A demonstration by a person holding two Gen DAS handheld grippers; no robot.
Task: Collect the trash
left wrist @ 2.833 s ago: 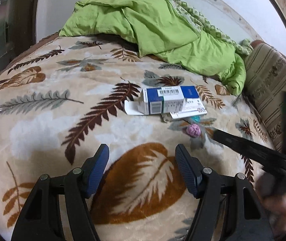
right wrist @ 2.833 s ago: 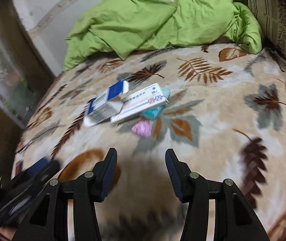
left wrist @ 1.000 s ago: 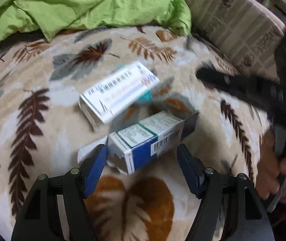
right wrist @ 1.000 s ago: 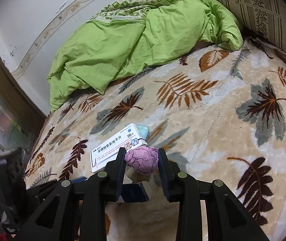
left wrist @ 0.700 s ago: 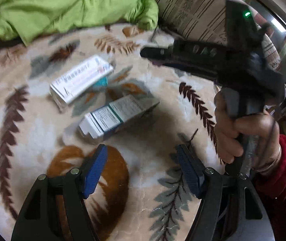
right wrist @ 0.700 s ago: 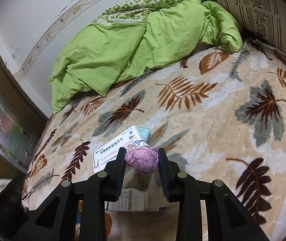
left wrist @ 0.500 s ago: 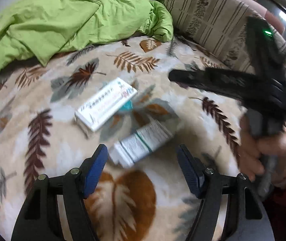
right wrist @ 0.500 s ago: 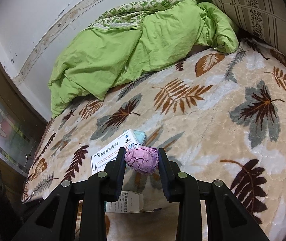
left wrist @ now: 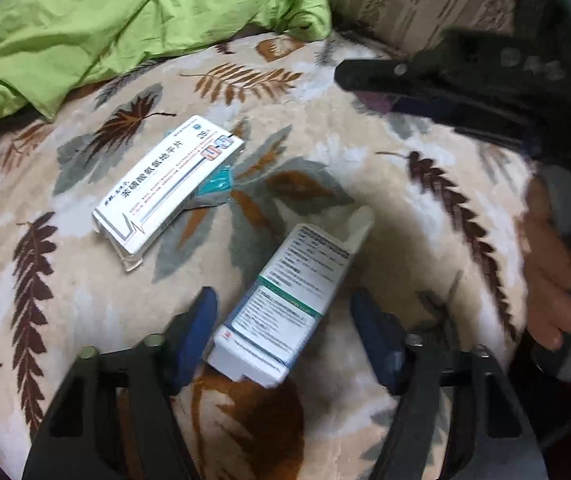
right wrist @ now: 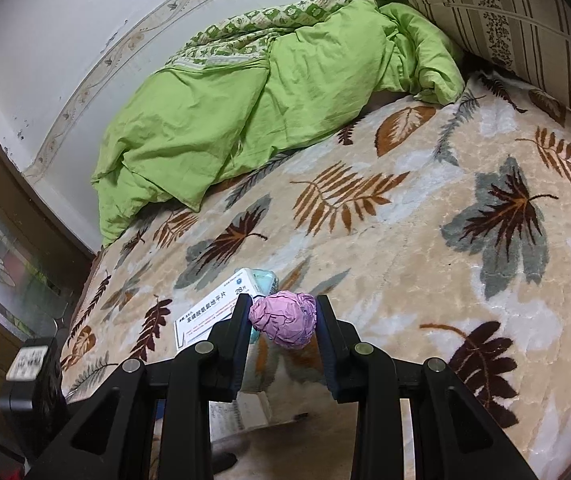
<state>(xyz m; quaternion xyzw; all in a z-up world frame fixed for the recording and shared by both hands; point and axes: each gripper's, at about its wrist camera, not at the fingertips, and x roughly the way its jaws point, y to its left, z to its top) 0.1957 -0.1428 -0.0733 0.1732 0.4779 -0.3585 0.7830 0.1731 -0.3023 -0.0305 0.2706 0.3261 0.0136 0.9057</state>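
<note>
On a bed covered by a beige plush blanket printed with brown and grey leaves (left wrist: 85, 300), the long white cardboard medicine box with red and blue print (left wrist: 167, 184) serves as the landmark. A small teal packet (left wrist: 217, 184) sticks out from under that box on its right side.

Just below and to the right of the long box lies a shorter white carton with a green band and small printed text (left wrist: 285, 304), one end flap open and pointing away from the camera. The left tool (left wrist: 283, 336) straddles the near end of this carton; its blue-padded jaws are closing, with the carton between them, and the pads are not yet pressing on it: a gap shows on each side.

The right tool (right wrist: 283, 320) is clenched on a crumpled pink paper ball (right wrist: 283, 318), held just above the blanket, in front of the long box's right end. In the left wrist view the same tool (left wrist: 425, 88) reaches in from the right, well above and right of the long box, carried by a person's hand (left wrist: 553, 276).

Beyond the long box, a rumpled lime-green quilt (right wrist: 245, 120) is heaped toward the wall, and a striped beige cushion (right wrist: 505, 20) stands to its right.
</note>
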